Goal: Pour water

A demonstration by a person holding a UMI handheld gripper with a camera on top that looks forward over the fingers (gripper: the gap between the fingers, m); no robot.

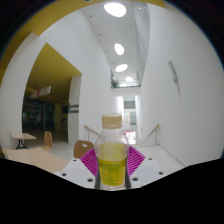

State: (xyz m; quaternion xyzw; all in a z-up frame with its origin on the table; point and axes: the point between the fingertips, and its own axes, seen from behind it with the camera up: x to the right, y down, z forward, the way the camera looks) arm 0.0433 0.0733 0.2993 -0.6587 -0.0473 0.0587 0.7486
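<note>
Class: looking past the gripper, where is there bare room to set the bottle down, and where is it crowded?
The bottle fills the space between the gripper fingers. Bare patch: the tabletop beside the bottle, before the chair. Crowded: further back, around another table and chair.

A clear bottle of yellowish liquid with a pale cap fills the gap between the tool's pink pads, blocking the way straight ahead. Beyond it a tall white hall lies open, its walls well apart. To one side, tables and a wooden chair stand as the nearest obstacles.
</note>
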